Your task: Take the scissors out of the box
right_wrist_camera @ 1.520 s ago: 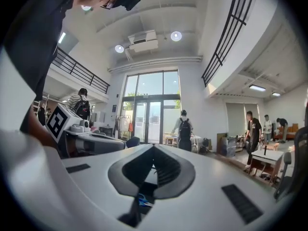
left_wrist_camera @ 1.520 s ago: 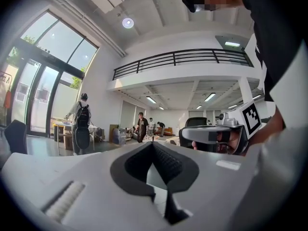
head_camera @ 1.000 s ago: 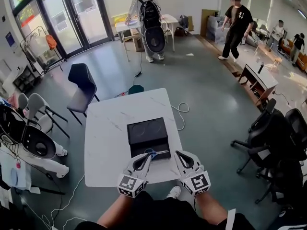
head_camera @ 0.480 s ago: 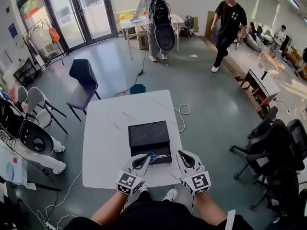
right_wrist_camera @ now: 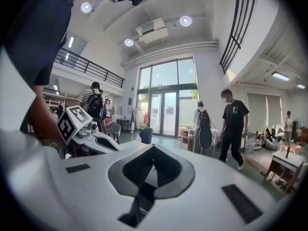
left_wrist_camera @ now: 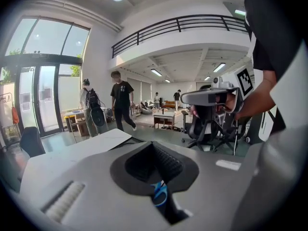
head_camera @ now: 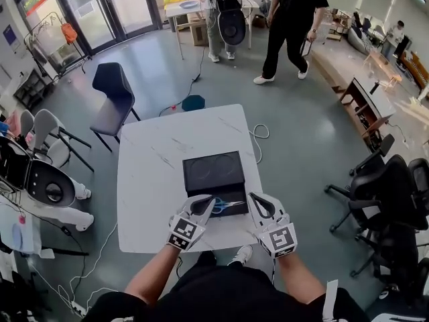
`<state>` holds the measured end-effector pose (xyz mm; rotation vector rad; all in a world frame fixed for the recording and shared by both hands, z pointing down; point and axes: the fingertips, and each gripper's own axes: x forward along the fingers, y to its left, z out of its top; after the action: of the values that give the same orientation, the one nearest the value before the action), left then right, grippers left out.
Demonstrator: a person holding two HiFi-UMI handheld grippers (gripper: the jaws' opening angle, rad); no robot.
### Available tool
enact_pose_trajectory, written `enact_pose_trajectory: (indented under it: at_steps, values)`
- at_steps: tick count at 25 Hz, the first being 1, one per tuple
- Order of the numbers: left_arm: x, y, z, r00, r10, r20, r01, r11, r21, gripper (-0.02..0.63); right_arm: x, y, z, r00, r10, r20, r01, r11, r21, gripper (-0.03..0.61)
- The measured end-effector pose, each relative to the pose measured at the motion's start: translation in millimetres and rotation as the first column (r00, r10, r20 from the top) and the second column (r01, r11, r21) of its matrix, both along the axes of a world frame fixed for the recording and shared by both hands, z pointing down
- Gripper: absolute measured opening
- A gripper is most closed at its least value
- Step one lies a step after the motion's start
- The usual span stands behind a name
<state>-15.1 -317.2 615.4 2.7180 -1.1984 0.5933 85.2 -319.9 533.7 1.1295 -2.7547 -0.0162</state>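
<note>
We hold the left tongs [head_camera: 210,202] clenched on the scissors [head_camera: 226,205]. In the left gripper view the two jaws meet, with a blue loop of the scissors' handle [left_wrist_camera: 160,195] pinched just beneath the point where they close. From the head view the scissors lie over the near end of the black box [head_camera: 213,170], blue handle at the left tongs and blades pointing toward the right tongs [head_camera: 254,197] — whether they hang clear of the box or rest on it we cannot tell. The right tongs are clenched as well, with nothing between their jaws, and they sit just beside the box's near right corner, apart from the scissors' tips. The box stands toward the near right part of the white tabletop [head_camera: 154,173], its lid-less top facing up and two round hollows showing in its dark lining. Our two forearms reach in from the bottom edge, each with its marker cube turned up. Beyond the tabletop a dark chair [head_camera: 114,99] stands on the grey floor, a white cable [head_camera: 258,134] curls near the far right corner, and a person in black [head_camera: 291,19] walks past — another, wearing a backpack [head_camera: 224,9], stands at a far table.
</note>
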Motion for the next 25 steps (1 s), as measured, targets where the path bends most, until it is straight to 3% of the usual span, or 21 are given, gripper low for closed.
enact_pose_trajectory:
  at_steps: [5,8,11,16,25]
  values:
    - [7,-9,39,0.988,0.108,0.109,-0.098,0.991,-0.094,0.009,-4,-5,12,1.0,-0.012,-0.015,0.012,1.0,-0.028,0.006]
    - [12,-8,71,0.957,0.201,0.211,-0.165,0.971,-0.176,0.011,-3,-7,17,1.0,-0.007,-0.02,0.006,0.999,-0.042,0.008]
    - [12,-5,96,0.901,0.296,0.317,-0.224,0.944,-0.243,0.036,-1,-6,22,1.0,0.005,-0.021,-0.006,0.998,-0.056,0.006]
    - [15,1,133,0.776,0.417,0.473,-0.261,0.895,-0.361,0.127,8,-4,29,1.0,0.027,-0.012,-0.028,0.997,-0.072,0.006]
    - [15,11,179,0.625,0.57,0.534,-0.259,0.796,-0.546,0.156,14,-1,33,0.999,0.036,0.006,-0.035,0.995,-0.092,0.008]
